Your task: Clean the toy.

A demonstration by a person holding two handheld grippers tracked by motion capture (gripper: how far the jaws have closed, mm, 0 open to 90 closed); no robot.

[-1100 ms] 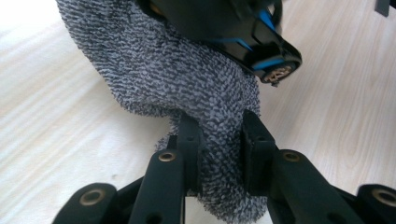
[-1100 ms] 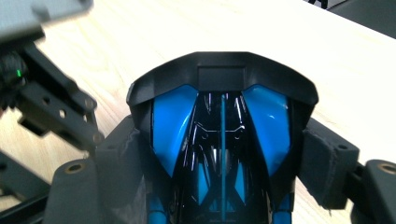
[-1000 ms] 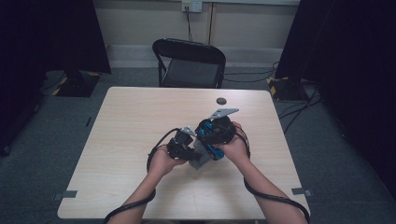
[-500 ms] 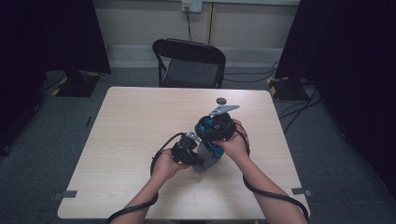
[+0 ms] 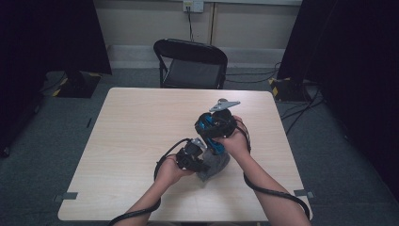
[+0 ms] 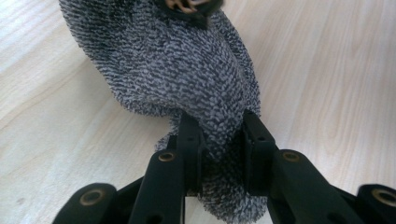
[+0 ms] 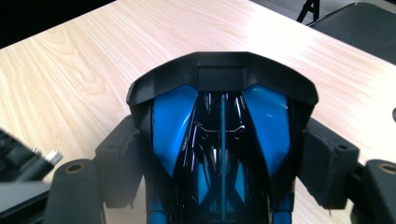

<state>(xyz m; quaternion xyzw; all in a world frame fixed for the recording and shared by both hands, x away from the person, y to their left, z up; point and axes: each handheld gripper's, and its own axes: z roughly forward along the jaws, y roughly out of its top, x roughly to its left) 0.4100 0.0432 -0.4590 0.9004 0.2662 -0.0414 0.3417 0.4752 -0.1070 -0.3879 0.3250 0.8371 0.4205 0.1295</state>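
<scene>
1. at the left of the high view, the left gripper [image 5: 197, 157] is held low over the near middle of the table [image 5: 131, 141], with its cable trailing back past the person's left forearm.
2. in the left gripper view, the left gripper [image 6: 218, 140] is seen clamped on a fold of the grey speckled cloth [image 6: 187, 74]; the fabric is pinched between the two black jaws and bulges above and below them.
3. the grey speckled cloth [image 5: 214, 165] is seen in the high view lying on the table just beside both grippers, partly covered by them.
4. at the top of the left gripper view, a dark object with a brownish part is seen resting on the cloth; what it is cannot be told.
5. to the right in the high view, the right gripper [image 5: 217, 134] is held just above and touching distance from the left one, with its grey plate raised toward the far edge.
6. in the right gripper view, the right gripper [image 7: 222, 154] is seen closed around a black and blue glossy object [image 7: 222, 140], which is held between the jaws at both sides.
7. a black folding chair [image 5: 190, 63] is seen beyond the far edge of the table.
</scene>
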